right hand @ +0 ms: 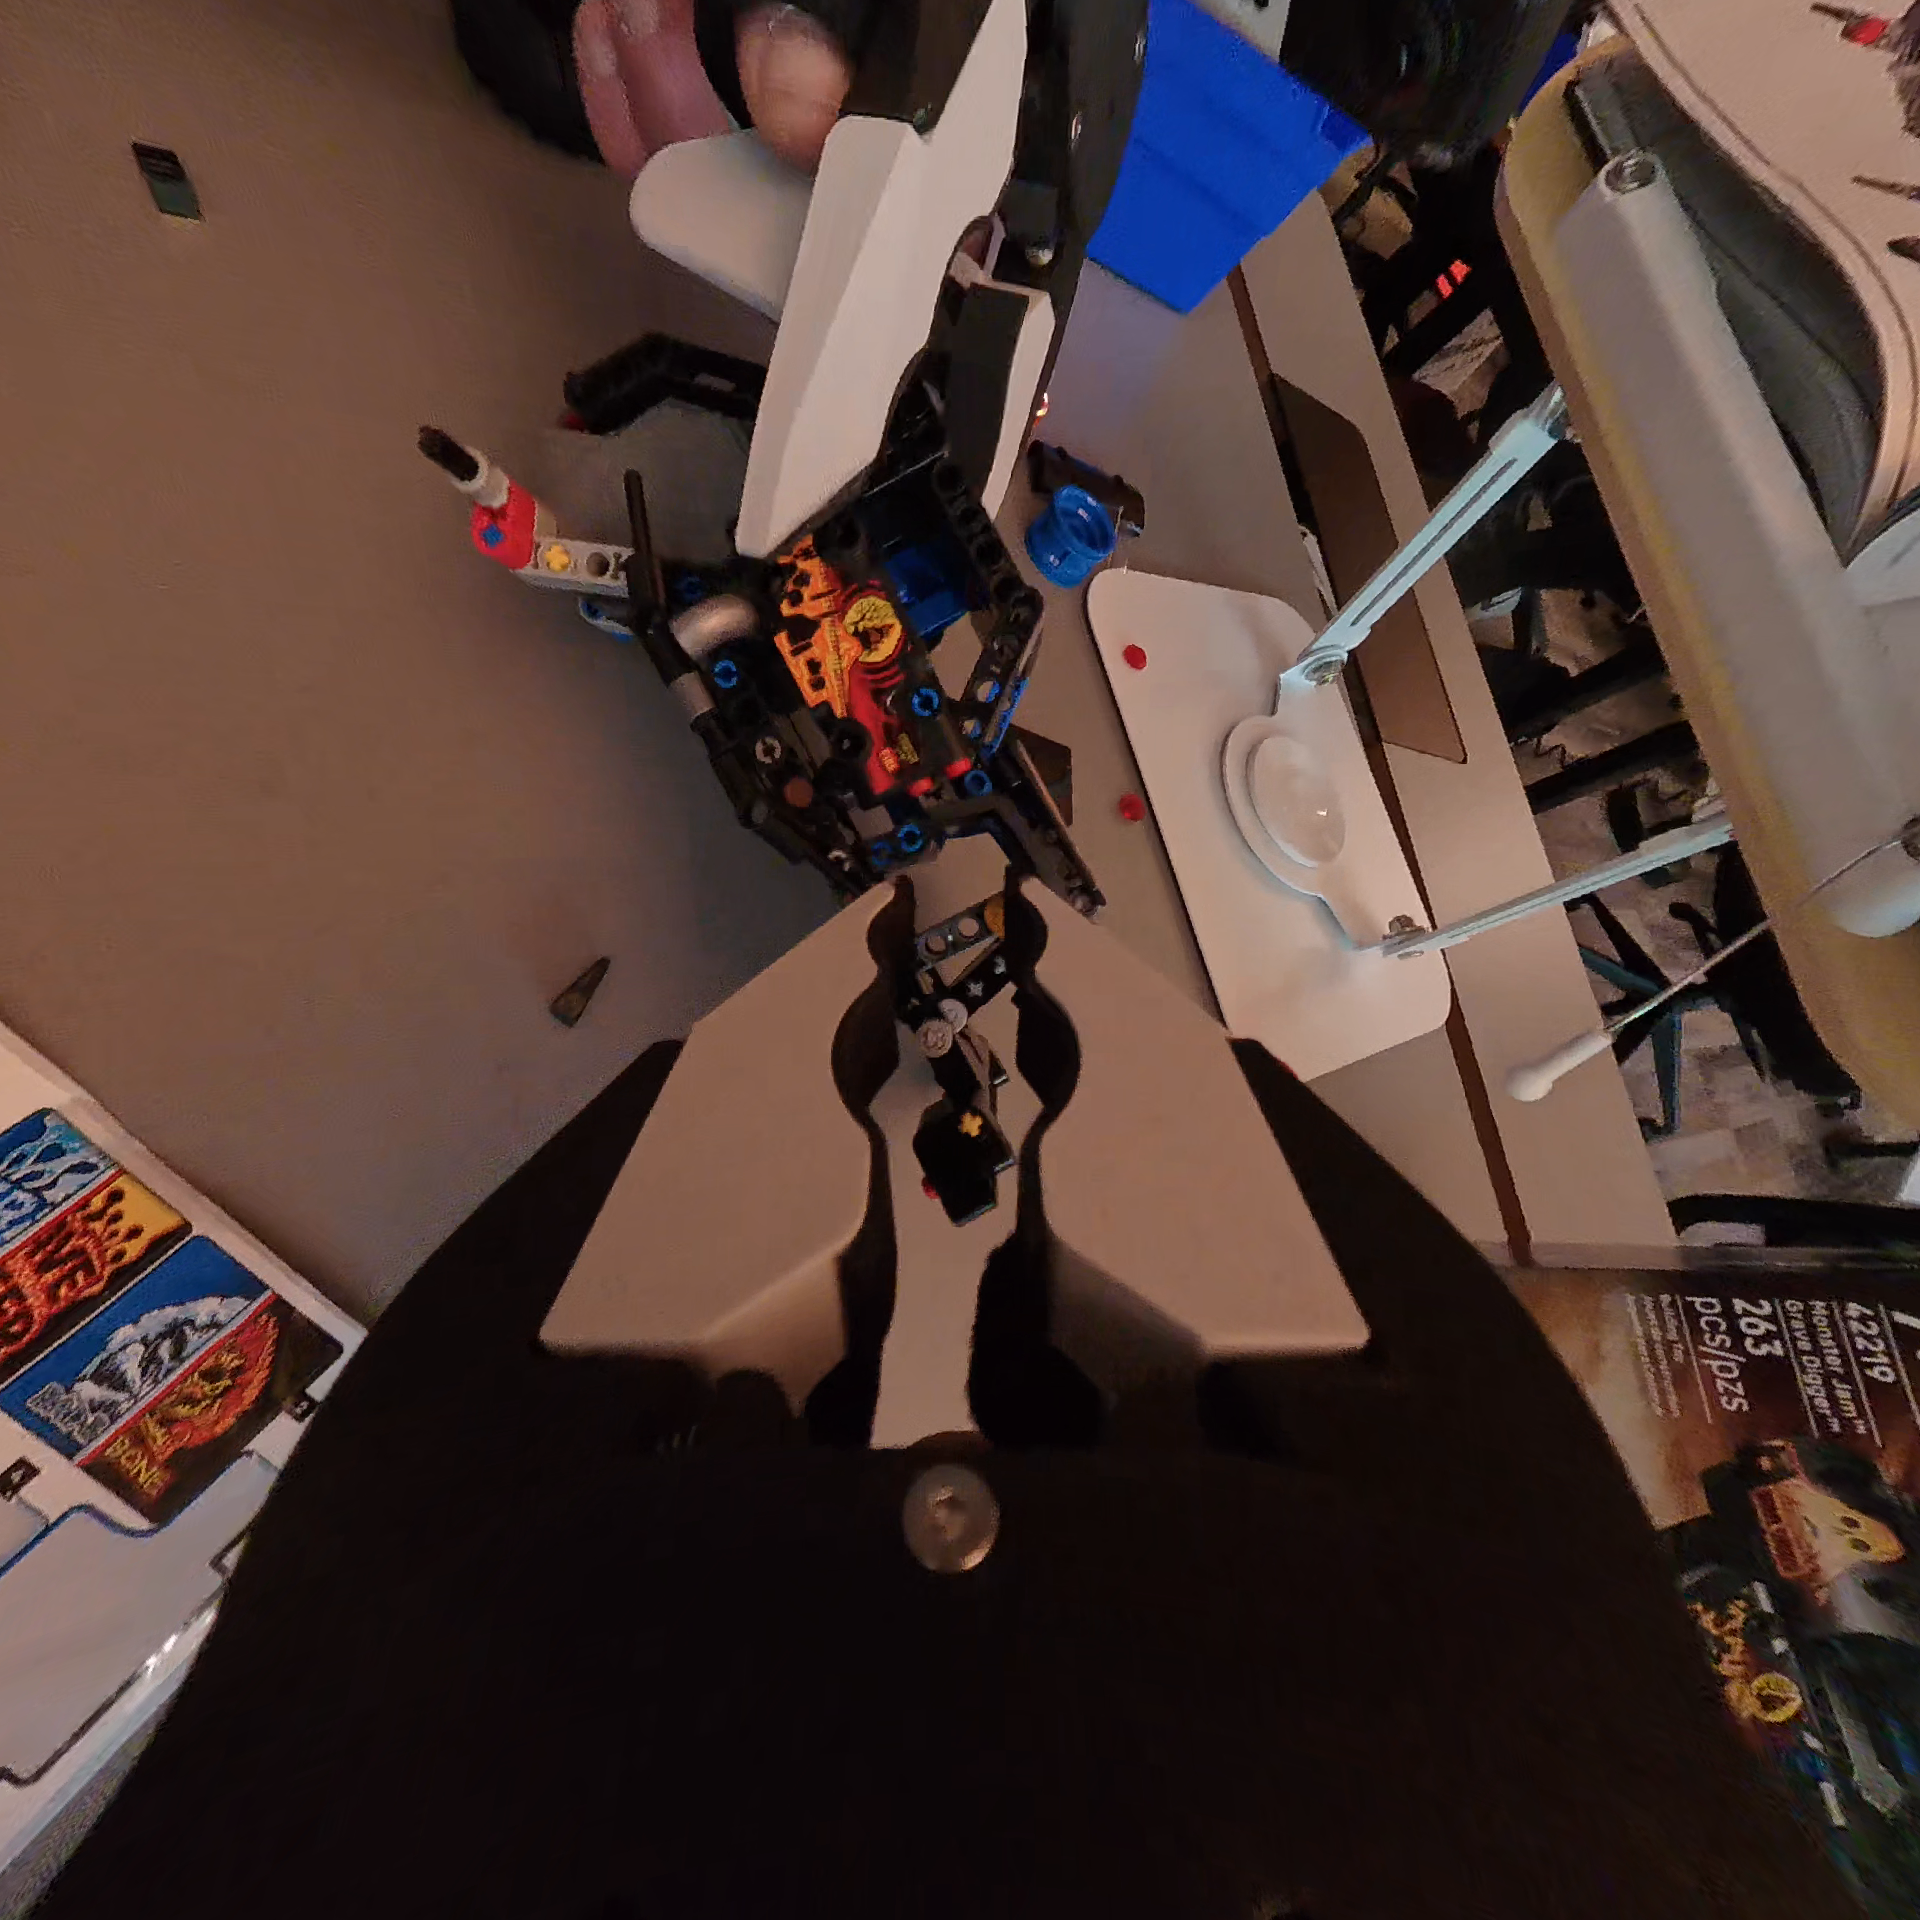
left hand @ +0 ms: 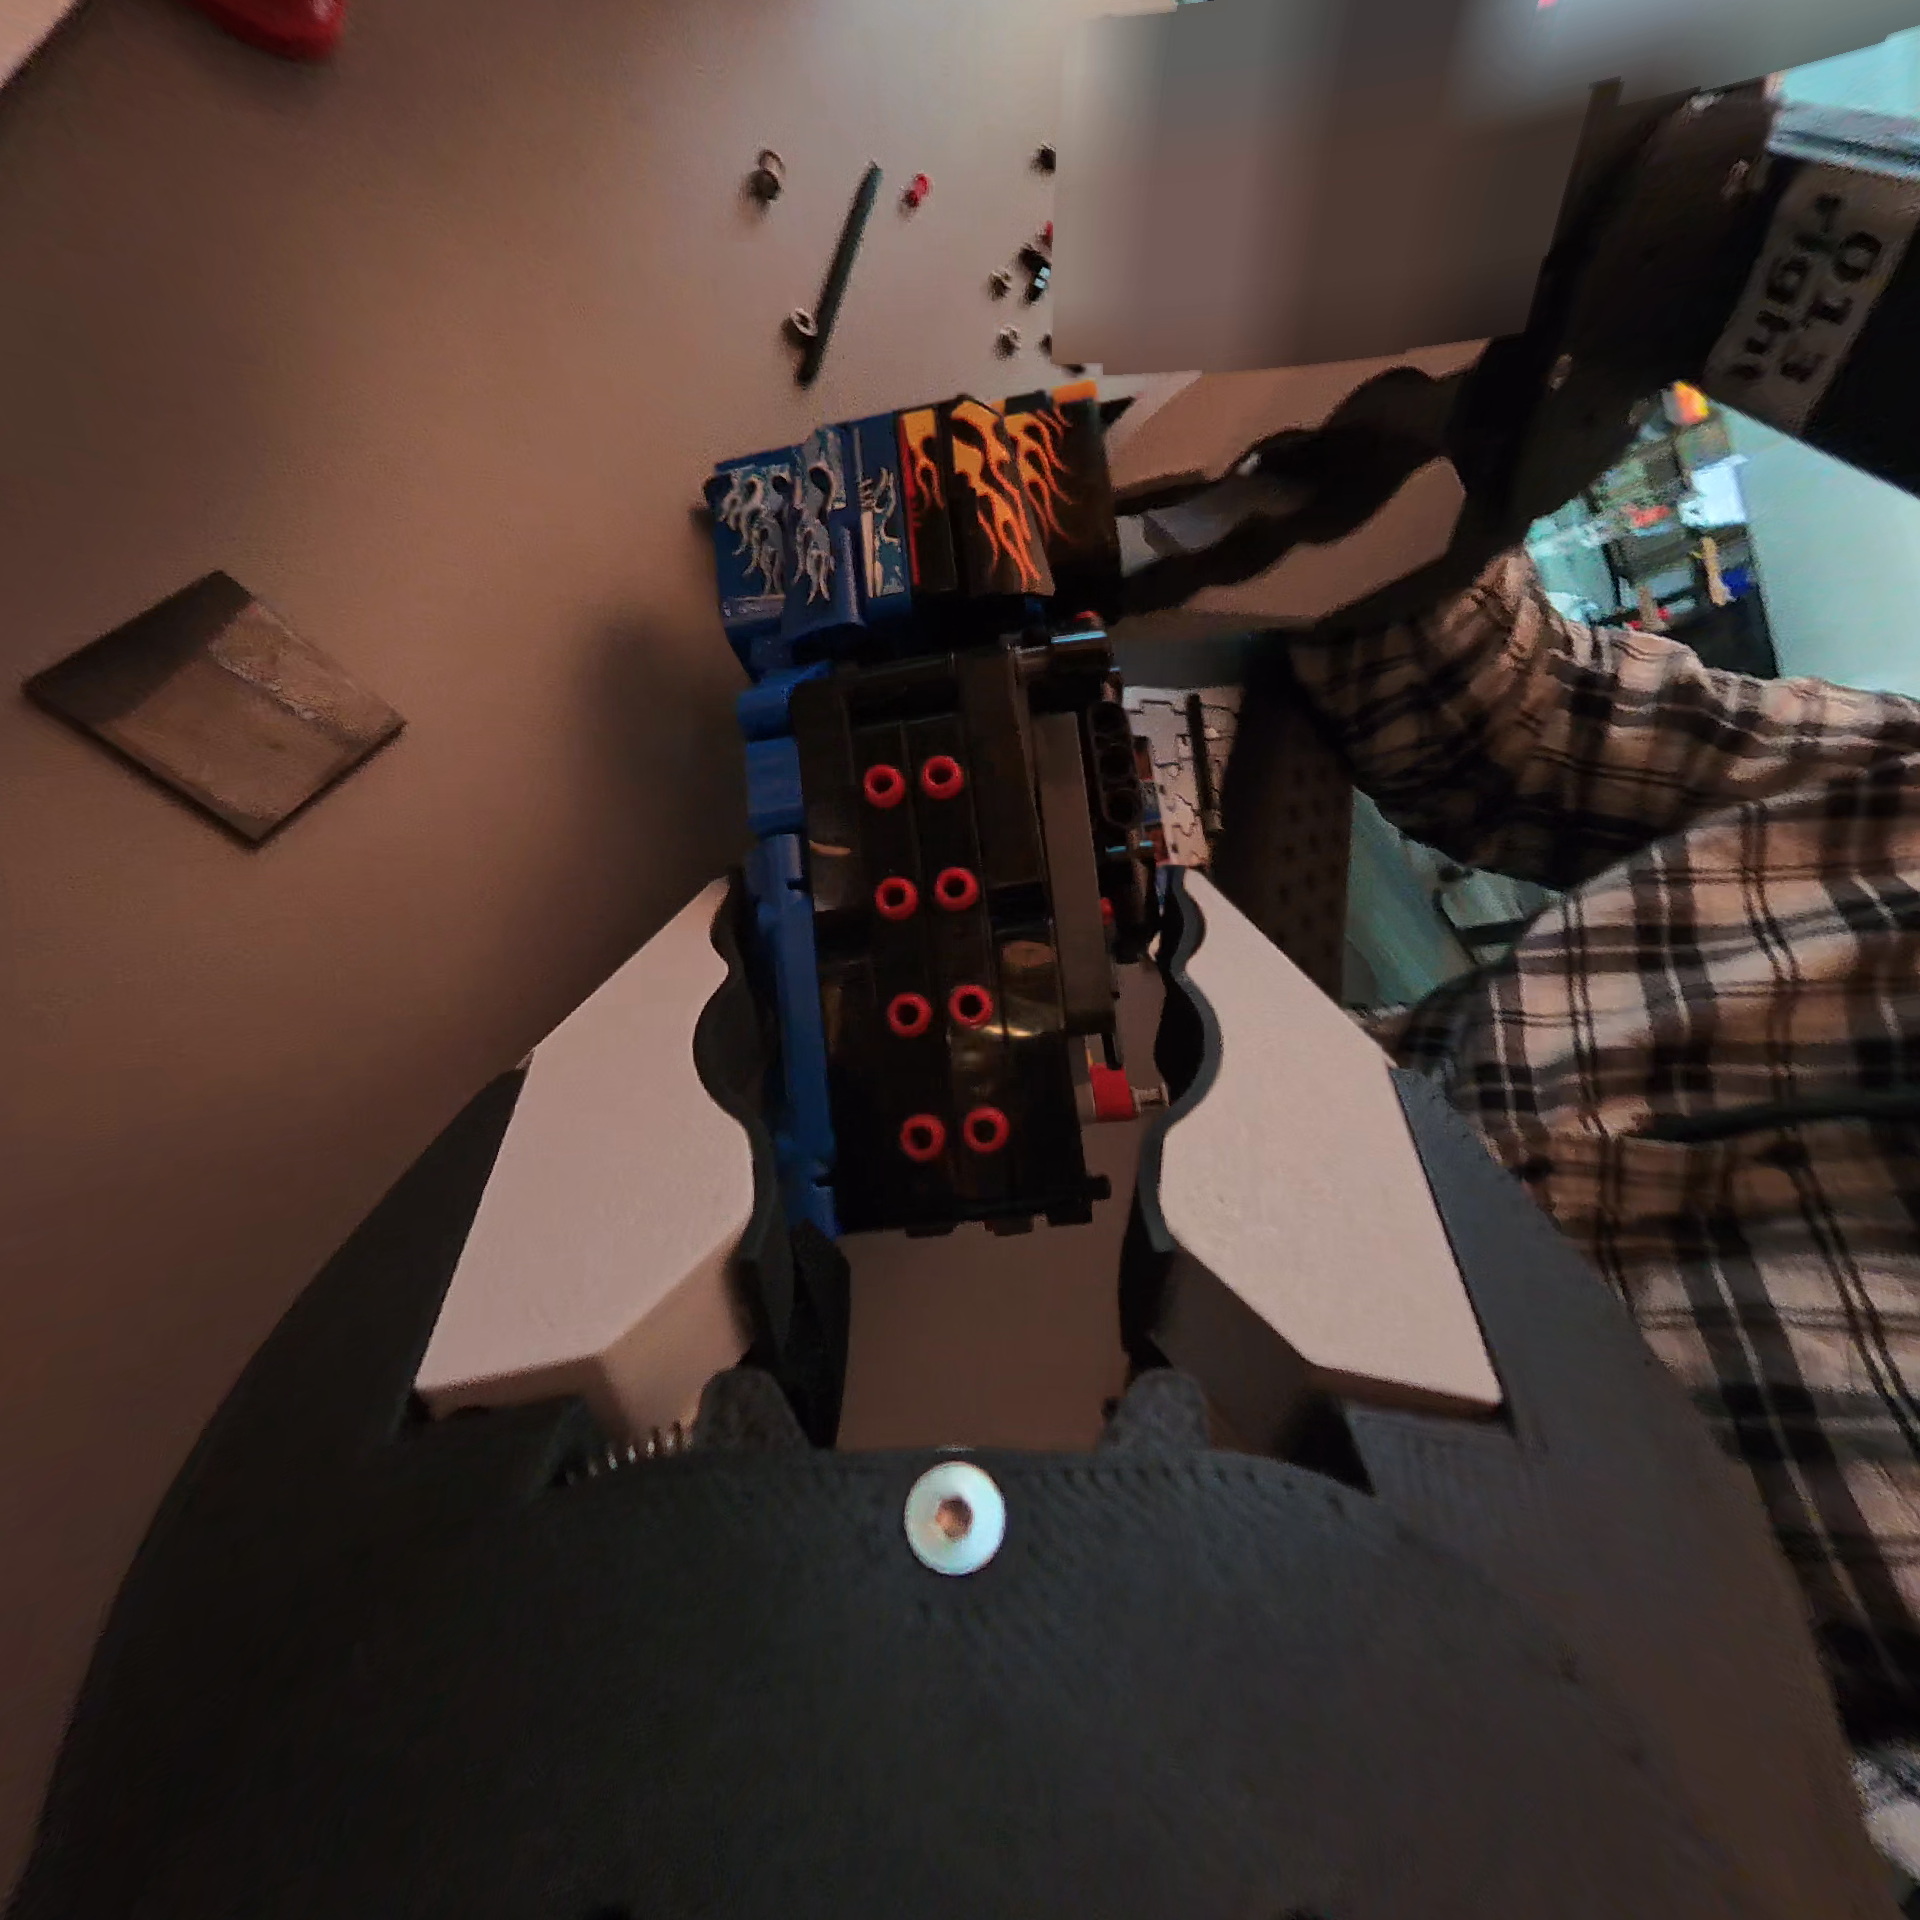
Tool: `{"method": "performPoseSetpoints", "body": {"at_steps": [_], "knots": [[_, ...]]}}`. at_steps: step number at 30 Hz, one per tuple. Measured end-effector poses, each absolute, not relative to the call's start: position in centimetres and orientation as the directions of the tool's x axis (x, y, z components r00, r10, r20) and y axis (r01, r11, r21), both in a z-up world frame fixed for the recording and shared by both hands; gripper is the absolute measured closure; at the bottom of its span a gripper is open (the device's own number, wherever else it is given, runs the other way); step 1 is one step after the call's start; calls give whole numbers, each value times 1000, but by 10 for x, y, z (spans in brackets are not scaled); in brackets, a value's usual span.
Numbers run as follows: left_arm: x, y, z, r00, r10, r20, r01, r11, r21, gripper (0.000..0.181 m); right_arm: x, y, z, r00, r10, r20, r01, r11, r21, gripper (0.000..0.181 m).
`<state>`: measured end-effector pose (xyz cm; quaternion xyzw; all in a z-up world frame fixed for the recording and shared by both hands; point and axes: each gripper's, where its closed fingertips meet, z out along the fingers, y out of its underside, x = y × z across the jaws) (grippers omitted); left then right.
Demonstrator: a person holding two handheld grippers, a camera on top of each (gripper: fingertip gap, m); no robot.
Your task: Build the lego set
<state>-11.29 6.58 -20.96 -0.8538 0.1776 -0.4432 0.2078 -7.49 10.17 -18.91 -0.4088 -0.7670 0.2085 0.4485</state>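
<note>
White magnifier stand [right hand: 1288,810], plaid sleeve [left hand: 1662,935], table [left hand: 416,312]

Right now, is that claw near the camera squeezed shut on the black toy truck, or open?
Shut on it. In the left wrist view, the left gripper has both fingers pressed against the sides of the lego truck, held off the table.

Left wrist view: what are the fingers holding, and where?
The left gripper holds the black-and-blue lego truck body with red-ringed holes by its two long sides, blue edge against one finger, black edge against the other.
</note>
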Motion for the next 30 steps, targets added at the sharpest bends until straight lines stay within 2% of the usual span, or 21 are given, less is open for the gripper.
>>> {"method": "performPoseSetpoints", "body": {"at_steps": [5, 11, 16, 19, 22, 24, 26, 28, 30], "knots": [[-110, 54, -213, 447, -507, 737, -189, -859, -476, 104, -75, 95, -181, -276, 789, 549, 401, 614, -680, 162], [-107, 54, -218, 466, -566, 680, -287, -824, -489, 96, -76, 100, -176, -271, 803, 531, 399, 596, -697, 160], [-113, 59, -221, 470, -573, 671, -285, -818, -499, 96, -83, 110, -194, -304, 797, 521, 467, 602, -647, 175], [-123, 68, -218, 537, -598, 595, -262, -789, -556, 98, -88, 114, -195, -284, 804, 523, 490, 590, -642, 176], [-136, 76, -210, 638, -640, 428, -268, -706, -656, 95, -88, 117, -192, -265, 829, 493, 517, 553, -653, 177], [-148, 84, -199, 732, -648, 208, -318, -595, -738, 92, -87, 119, -189, -249, 853, 458, 545, 514, -662, 178], [-151, 85, -183, 774, -631, -50, -424, -458, -782, 99, -86, 118, -186, -242, 876, 416, 590, 474, -654, 179], [-144, 78, -172, 733, -614, -294, -578, -333, -745, 114, -85, 117, -186, -251, 887, 387, 631, 453, -629, 180], [-128, 74, -172, 656, -622, -426, -690, -268, -672, 125, -85, 113, -186, -272, 901, 339, 661, 431, -614, 181]]}}
